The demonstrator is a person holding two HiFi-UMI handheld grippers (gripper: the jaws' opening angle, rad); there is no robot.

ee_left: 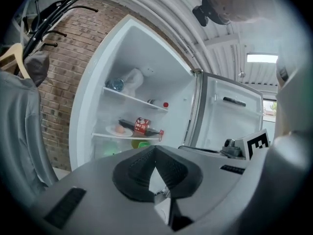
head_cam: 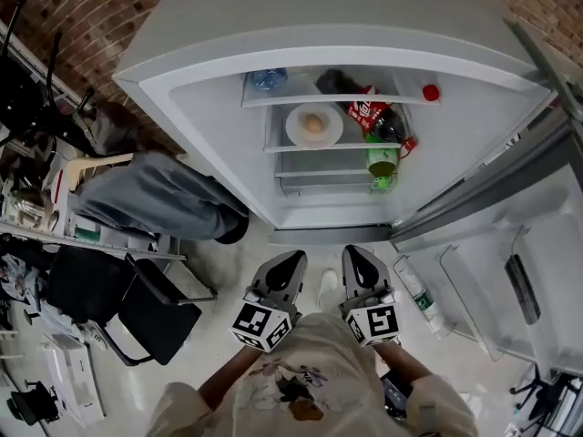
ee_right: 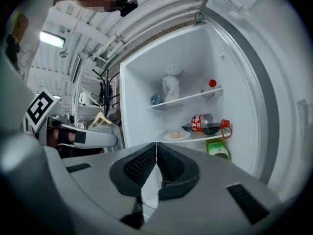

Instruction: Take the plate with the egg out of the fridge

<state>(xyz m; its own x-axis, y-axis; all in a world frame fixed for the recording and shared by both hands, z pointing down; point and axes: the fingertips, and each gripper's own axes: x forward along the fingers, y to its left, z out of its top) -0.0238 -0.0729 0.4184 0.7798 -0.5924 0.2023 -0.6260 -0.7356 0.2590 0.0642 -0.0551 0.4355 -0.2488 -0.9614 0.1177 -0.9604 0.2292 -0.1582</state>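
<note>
The fridge (head_cam: 209, 107) stands open. On its middle shelf lies a white plate (head_cam: 297, 133) with a brown egg (head_cam: 313, 124) on it. The plate (ee_left: 125, 132) with the egg (ee_left: 120, 129) shows small in the left gripper view, and the plate (ee_right: 182, 137) with the egg (ee_right: 175, 134) in the right gripper view. My left gripper (head_cam: 290, 264) and right gripper (head_cam: 359, 260) hang side by side in front of the fridge, well short of the shelves. Both are shut with nothing between the jaws, as the left gripper (ee_left: 155, 155) and right gripper (ee_right: 156, 152) views show.
A dark cola bottle (head_cam: 372, 116) with a red label lies right of the plate. A green container (head_cam: 383, 164) sits below it. A water bottle (head_cam: 268, 79) and a red-capped item (head_cam: 430, 92) rest on the top shelf. The fridge door (head_cam: 510, 262) swings open at right; a chair (head_cam: 155, 312) stands left.
</note>
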